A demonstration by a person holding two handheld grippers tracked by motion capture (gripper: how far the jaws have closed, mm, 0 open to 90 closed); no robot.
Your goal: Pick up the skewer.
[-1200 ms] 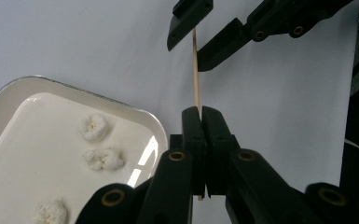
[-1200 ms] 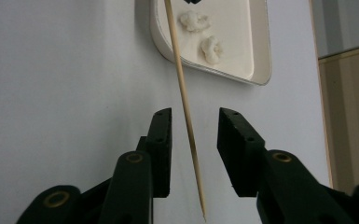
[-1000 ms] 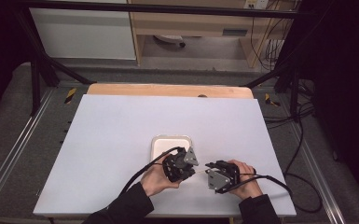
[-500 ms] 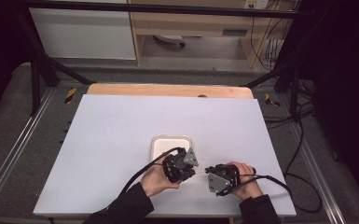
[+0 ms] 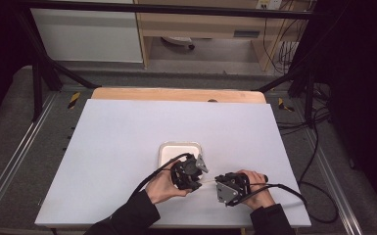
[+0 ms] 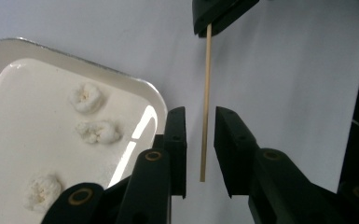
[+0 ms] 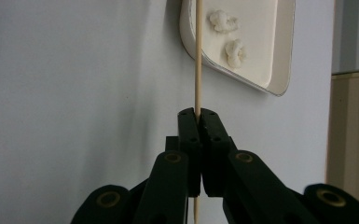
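While your right gripper (image 7: 197, 116) kept its jaws pinched tight on the thin wooden skewer (image 7: 197, 56), your left gripper (image 6: 200, 140) had just been opening its jaws. In the left gripper view they stood a little apart, with the skewer (image 6: 206, 102) running between them and a clear gap on either side, so neither pad pressed on it. That let-go is what changed: the left side had been closed a moment before, and the stick now hung from your right gripper alone. I judge that the handover to the right side was done, or that you were freeing the left to take a new grip or fetch a piece from the tray. Both hands stayed where they were, near the front edge of the table (image 5: 127, 137), the left hand (image 5: 164, 186) just in front of the tray (image 5: 164, 154) and the right hand (image 5: 257, 193) beside it.

The skewer lay roughly level between the two grippers, just beside the tray's near corner; from your right gripper view its far end reached across the tray's rim (image 7: 186, 42).

By count, you had one skewer, bare along the length that showed, and one white tray. Three small white puffy pieces (image 6: 86, 98) lay in the tray in the left gripper view, well apart from each other; two of them (image 7: 235, 52) showed from the right gripper. What they were made of I could not tell.
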